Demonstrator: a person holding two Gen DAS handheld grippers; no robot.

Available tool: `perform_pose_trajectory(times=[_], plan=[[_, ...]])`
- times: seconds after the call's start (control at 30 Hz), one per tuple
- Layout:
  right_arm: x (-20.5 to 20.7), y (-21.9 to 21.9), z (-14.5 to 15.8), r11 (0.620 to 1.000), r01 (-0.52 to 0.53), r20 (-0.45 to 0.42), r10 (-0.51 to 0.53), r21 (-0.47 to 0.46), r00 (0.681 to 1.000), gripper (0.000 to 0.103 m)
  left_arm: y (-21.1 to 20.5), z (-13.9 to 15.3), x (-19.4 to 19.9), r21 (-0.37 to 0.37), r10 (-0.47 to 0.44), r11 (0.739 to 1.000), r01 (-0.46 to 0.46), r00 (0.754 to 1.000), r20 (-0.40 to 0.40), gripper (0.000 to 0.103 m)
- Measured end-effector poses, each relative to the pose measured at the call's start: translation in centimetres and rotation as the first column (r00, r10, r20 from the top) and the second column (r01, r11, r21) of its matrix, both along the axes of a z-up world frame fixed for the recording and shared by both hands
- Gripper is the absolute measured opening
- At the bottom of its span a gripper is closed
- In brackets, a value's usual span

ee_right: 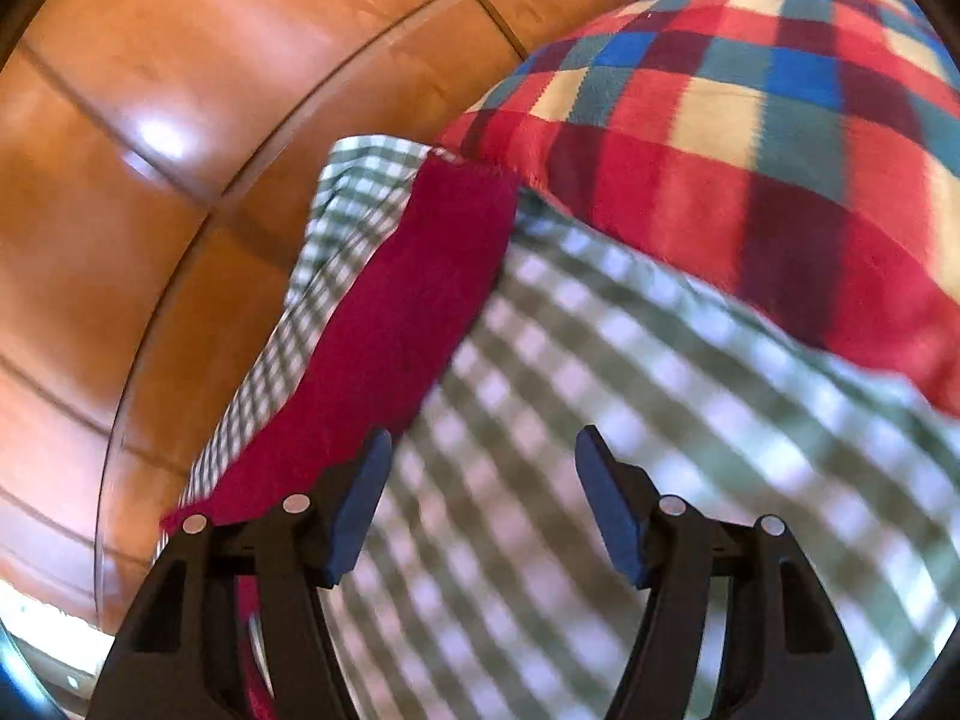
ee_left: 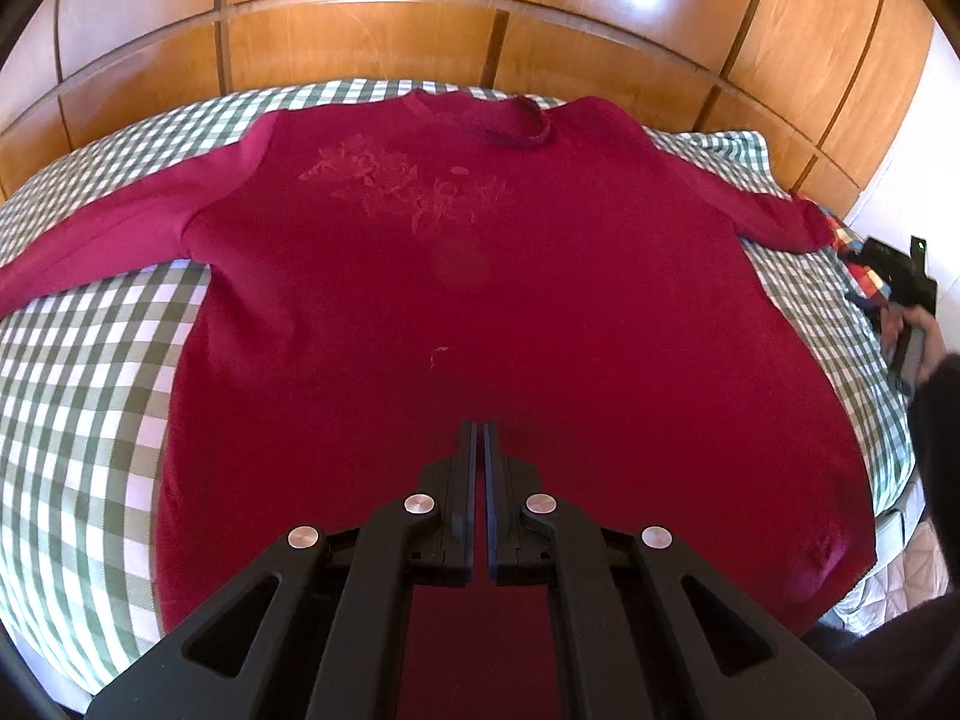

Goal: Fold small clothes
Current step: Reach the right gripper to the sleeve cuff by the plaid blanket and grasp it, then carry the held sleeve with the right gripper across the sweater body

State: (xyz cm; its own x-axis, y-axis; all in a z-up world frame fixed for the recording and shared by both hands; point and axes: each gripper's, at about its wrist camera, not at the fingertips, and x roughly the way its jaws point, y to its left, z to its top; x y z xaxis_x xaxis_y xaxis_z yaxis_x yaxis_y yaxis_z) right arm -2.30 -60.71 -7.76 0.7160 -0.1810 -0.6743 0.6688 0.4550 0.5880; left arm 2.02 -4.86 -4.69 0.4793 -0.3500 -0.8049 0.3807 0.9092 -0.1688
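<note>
Hovering over the lower middle of a red sweater (ee_left: pixel 480 276), the left gripper (ee_left: pixel 483 429) has its jaws clenched together on nothing. The sweater lies spread flat on a green checked sheet (ee_left: pixel 78 372). The right gripper (ee_right: pixel 480 450) stands released and empty above the sheet, beside one sleeve (ee_right: pixel 414 312), near a plaid blanket (ee_right: pixel 750 120).

A crimson long-sleeved top (ee_left: pixel 480 312) with a faint floral print lies flat, sleeves spread, on the bed

Left gripper (ee_left: pixel 483 429), fingers pressed together, hovers over spread crimson sweater (ee_left: pixel 480 300) on checked bedsheet (ee_left: pixel 90 372).
</note>
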Motion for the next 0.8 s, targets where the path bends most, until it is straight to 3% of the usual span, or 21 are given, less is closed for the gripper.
perform_pose_trajectory(times=[0.3, 0.37, 0.43, 0.53, 0.63, 0.73, 0.8], plan=[[6.4, -6.4, -1.2, 0.996, 0.091, -0.027, -0.091, 0.011, 0.995, 0.062, -0.1, -0.3, 1.4, 0.025, 0.042, 0.999, -0.042, 0.999, -0.030, 0.000], [7.1, -7.1, -1.2, 0.996, 0.084, -0.048, -0.083, 0.003, 0.995, 0.052, -0.2, -0.3, 1.6, 0.031, 0.046, 0.999, -0.045, 0.998, -0.031, 0.000], [7.5, -7.2, -1.0, 0.997, 0.061, -0.119, -0.065, -0.037, 0.991, 0.005, -0.3, -0.4, 1.8, 0.033, 0.050, 0.998, -0.048, 0.998, -0.034, 0.000], [6.3, -7.0, 0.1, 0.992, 0.056, -0.127, -0.070, -0.115, 0.989, 0.005, -0.4, -0.3, 1.9, 0.035, 0.048, 0.998, -0.047, 0.998, -0.033, 0.000], [3.2, -7.8, 0.9, 0.986, 0.136, -0.078, -0.143, -0.094, 0.987, 0.005, -0.2, -0.4, 2.2, 0.019, 0.052, 0.999, -0.051, 0.998, -0.038, 0.000], [2.8, -7.1, 2.2, 0.990, 0.102, -0.062, -0.108, -0.098, 0.992, 0.005, 0.0, -0.4, 2.3, 0.004, 0.050, 0.999, -0.050, 0.998, -0.044, 0.000], [3.3, -5.8, 4.1, 0.994, 0.069, 0.007, -0.068, -0.091, 0.998, 0.005, 0.1, -0.3, 2.4, -0.013, 0.051, 0.999, -0.052, 0.998, -0.047, 0.000]])
